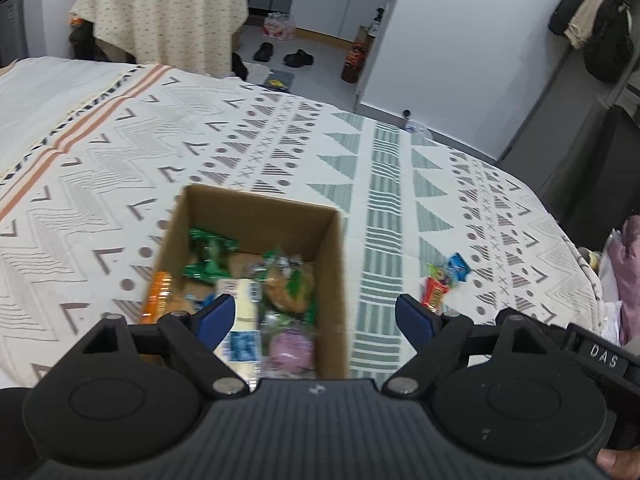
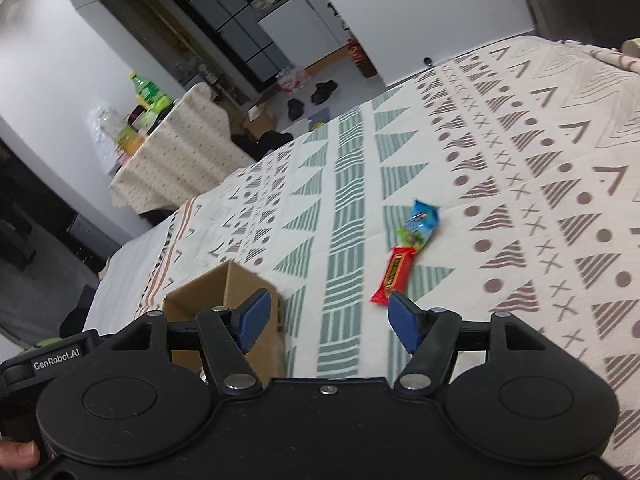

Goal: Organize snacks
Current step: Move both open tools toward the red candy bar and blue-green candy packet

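An open cardboard box [image 1: 256, 210] stands on the patterned bedspread and holds several snack packets, among them a green one [image 1: 208, 256], an orange one [image 1: 158, 294] and a white one [image 1: 242, 332]. My left gripper [image 1: 316, 316] is open and empty, hovering above the box's near side. To the box's right lie a red bar [image 1: 434, 294], a green packet [image 1: 438, 272] and a blue packet [image 1: 460, 266]. My right gripper [image 2: 326, 320] is open and empty above the bed, between the box [image 2: 236, 292] and the red bar [image 2: 394, 274]. The blue packet [image 2: 424, 216] lies beyond the bar.
The bedspread [image 1: 120, 152] covers the bed. Beyond its far edge are a cloth-covered table [image 1: 164, 12] with bottles, shoes [image 1: 298, 58] on the floor and a white wall [image 1: 460, 40]. Clothes [image 1: 600, 20] hang at the right.
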Available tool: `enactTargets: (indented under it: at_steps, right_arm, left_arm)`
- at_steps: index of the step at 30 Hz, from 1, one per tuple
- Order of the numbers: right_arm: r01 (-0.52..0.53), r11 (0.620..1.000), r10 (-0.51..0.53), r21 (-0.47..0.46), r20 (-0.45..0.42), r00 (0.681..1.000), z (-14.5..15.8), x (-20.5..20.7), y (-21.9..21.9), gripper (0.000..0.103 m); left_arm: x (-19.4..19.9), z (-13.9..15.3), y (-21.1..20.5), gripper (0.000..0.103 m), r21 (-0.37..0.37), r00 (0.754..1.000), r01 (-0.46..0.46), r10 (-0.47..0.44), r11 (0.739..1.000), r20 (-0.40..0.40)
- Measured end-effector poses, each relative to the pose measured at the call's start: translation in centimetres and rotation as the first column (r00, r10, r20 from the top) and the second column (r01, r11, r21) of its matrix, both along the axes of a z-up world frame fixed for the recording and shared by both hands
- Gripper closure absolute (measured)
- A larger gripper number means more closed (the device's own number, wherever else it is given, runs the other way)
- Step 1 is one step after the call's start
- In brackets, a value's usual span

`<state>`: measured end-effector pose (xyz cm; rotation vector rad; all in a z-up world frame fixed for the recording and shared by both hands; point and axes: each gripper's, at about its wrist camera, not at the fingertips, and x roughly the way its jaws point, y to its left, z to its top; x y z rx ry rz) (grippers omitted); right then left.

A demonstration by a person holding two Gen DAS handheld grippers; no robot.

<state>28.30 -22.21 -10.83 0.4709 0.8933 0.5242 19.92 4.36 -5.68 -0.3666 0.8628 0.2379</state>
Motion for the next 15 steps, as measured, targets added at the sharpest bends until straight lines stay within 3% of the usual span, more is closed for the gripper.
enactTargets:
  at_steps: [10, 12, 15]
  right_arm:
    - [0.066, 0.998, -0.066, 0.000, -0.010, 0.998, -0.2, 1.5, -3.0, 0.023]
    - [0.077, 0.997, -0.077, -0.002, -0.022, 0.997, -0.5, 1.8, -3.4, 0.018]
    - [0.088, 0.996, -0.088, -0.010, -0.043, 0.995, -1.2, 2.3, -3.7, 0.002]
  left_arm:
    - [3.0, -0.4, -3.7, 0.017, -0.010, 0.995, 0.096, -0.096, 0.995, 0.013]
    - [3.7, -0.6, -4.3, 0.017, -0.005, 0.994, 0.112, -0.112, 0.994, 0.014]
    - [4.6, -1.0, -5.1, 0.017, -0.021, 0.991, 0.131, -0.130, 0.991, 0.027]
